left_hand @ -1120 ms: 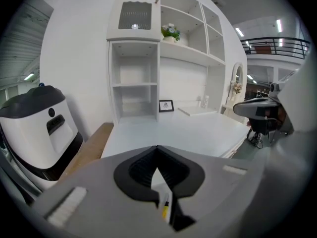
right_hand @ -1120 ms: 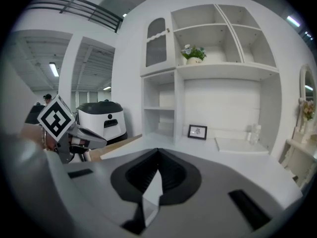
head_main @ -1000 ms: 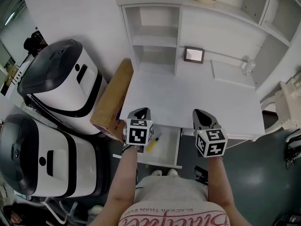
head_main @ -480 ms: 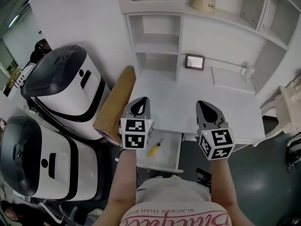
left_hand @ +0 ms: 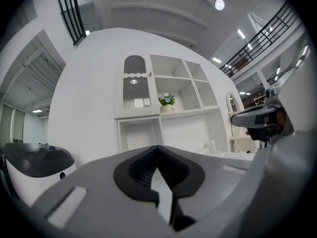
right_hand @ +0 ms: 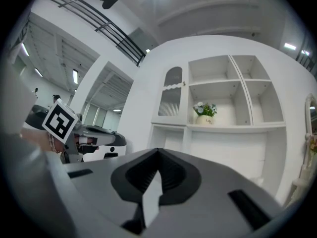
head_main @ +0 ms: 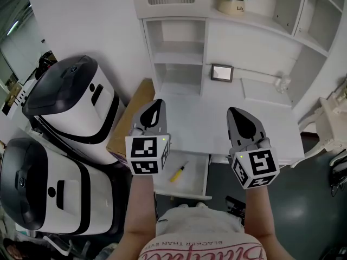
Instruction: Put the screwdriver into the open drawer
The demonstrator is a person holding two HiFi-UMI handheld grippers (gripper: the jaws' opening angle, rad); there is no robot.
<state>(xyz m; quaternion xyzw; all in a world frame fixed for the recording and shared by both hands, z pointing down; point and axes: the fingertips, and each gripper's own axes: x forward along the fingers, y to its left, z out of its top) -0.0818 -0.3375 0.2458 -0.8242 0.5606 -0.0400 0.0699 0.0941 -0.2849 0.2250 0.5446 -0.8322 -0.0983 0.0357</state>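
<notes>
We are holding the left gripper (head_main: pixel 153 111) and the right gripper (head_main: pixel 241 118) up in the air over the white desk (head_main: pixel 217 126). Both are pointing flat toward the shelves (head_main: pixel 176 53). The jaws of each one are pressing together at the tips, and nothing is sitting between them. We are not carrying anything.

The yellow screwdriver (head_main: pixel 178 171) is lying inside the open drawer (head_main: pixel 199 173), down below the desk edge. In the head view it is showing between our two grippers. It is resting on the drawer's floor, a bit slanted.

So we are thinking the job is done, because the tool is in its place. We are at the very end, holding our grippers well clear of it. Nothing more is calling for a grab. If anything is left, it is only bringing the grippers to rest without bumping the drawer or the desk.
</notes>
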